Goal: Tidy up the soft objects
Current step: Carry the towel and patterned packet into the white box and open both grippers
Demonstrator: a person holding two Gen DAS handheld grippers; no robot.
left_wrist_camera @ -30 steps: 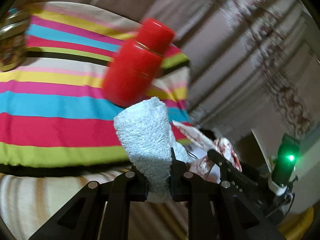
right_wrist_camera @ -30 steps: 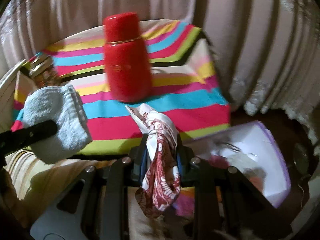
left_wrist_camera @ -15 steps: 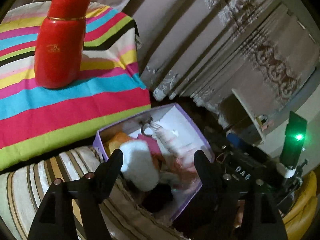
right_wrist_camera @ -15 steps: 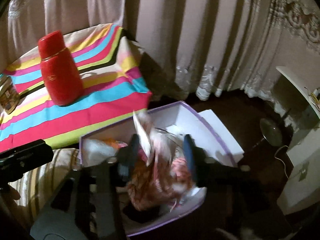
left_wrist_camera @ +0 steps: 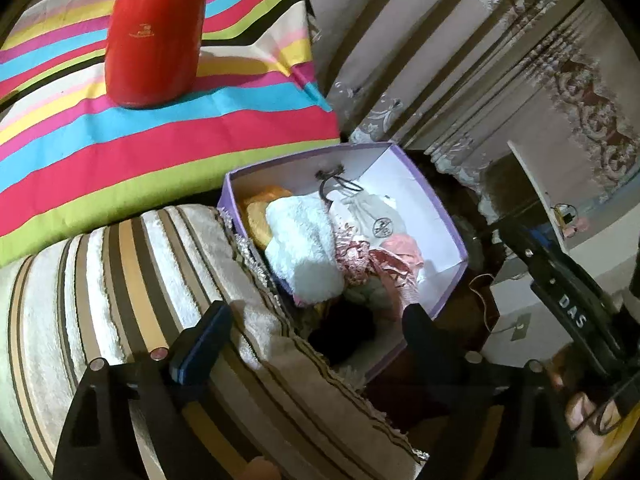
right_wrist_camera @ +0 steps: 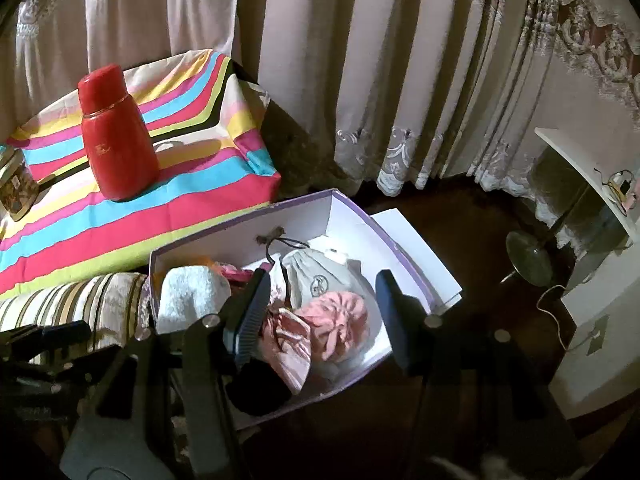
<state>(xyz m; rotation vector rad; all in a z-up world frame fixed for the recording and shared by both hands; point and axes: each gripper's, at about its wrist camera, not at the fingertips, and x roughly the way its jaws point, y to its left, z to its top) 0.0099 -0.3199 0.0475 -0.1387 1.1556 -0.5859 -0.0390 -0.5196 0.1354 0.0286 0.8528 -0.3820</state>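
A purple-rimmed white box (left_wrist_camera: 440, 216) holds several soft things. A white towel (left_wrist_camera: 304, 248) lies at its left end, with a red-and-white patterned scarf (left_wrist_camera: 360, 256) beside it. My left gripper (left_wrist_camera: 312, 332) hangs over the box's near end, its jaws opening with nothing pressed between them. In the right wrist view, my right gripper (right_wrist_camera: 324, 312) stands open above the box (right_wrist_camera: 304, 216). Below it lie the scarf (right_wrist_camera: 288, 344) and a pink bundle (right_wrist_camera: 340, 320), free of the pads. The towel (right_wrist_camera: 188, 296) lies to its left.
A red flask (right_wrist_camera: 116, 136) and a tin (right_wrist_camera: 14, 184) stand on the bright striped cloth (right_wrist_camera: 180, 208) behind the box. A brown-striped cushion (left_wrist_camera: 100, 280) borders the box's left side. Curtains hang behind. A fan base (right_wrist_camera: 528, 256) stands on the dark floor at right.
Both grippers swung right from the striped cloth to above the box and opened. The towel left the left gripper, the scarf left the right, and both now lie in the box.
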